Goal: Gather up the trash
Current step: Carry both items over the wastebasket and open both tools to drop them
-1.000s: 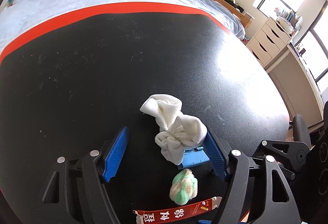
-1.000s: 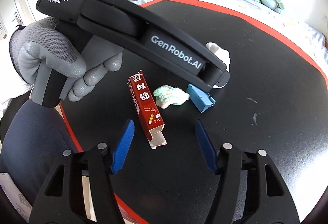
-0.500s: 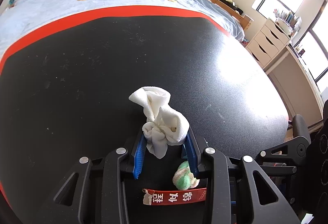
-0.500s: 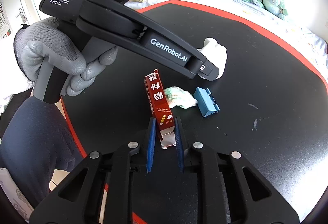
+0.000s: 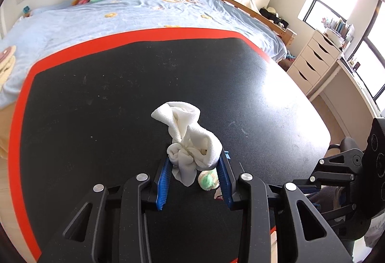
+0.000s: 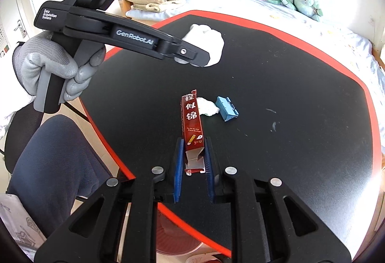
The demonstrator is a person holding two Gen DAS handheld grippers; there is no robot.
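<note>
Left wrist view: a crumpled white tissue (image 5: 190, 142) is pinched at its bunched lower end by the left gripper (image 5: 193, 171) and appears lifted above the black table (image 5: 96, 118). It is judged light, soft and easily crushed, so any fold serves as a hold. A red carton (image 6: 191, 123) is clamped at its torn open end by the right gripper (image 6: 193, 161); it is judged light, thin-walled and best held across its narrow sides. A green-white wad (image 6: 208, 106) and a blue clip (image 6: 226, 108) lie just beyond on the table.
</note>
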